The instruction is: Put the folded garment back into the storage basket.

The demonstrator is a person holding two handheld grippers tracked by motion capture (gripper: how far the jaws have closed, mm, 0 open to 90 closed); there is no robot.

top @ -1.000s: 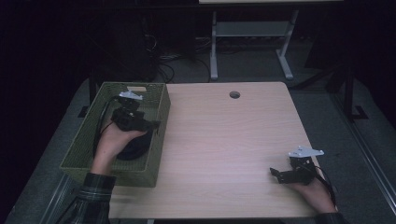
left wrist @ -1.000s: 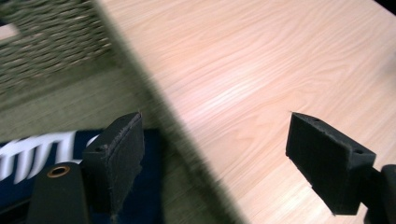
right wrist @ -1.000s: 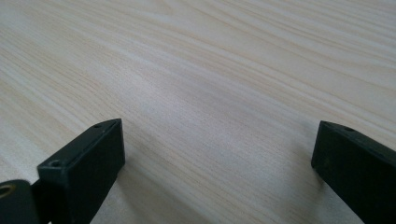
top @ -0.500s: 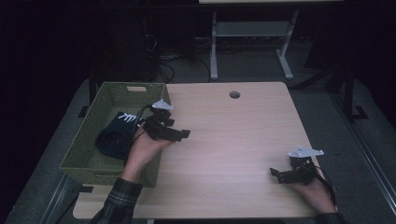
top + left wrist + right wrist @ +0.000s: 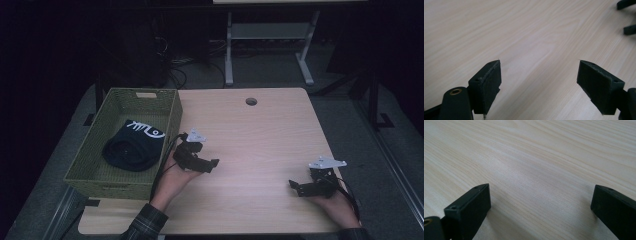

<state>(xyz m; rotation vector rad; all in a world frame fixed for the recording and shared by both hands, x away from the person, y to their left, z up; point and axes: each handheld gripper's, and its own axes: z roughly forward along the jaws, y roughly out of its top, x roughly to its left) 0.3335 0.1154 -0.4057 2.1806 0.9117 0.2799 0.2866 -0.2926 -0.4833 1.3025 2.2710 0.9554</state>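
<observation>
Parking left claw [image 5: 212,165] just right of basket [image 5: 172,112], jaws wide, empty. Dark cloth [image 5: 134,145] sits inside basket. Right claw [image 5: 295,187] well right of basket, open, empty, low over desk [image 5: 260,130]. My worry: trailing cable snagging basket rim, dragging it.

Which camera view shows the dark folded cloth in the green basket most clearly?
The high view: the dark cloth with its white print lies inside the green basket, seen from above. The left gripper view and the right gripper view look along black jaws at bare wooden tabletop instead.
</observation>
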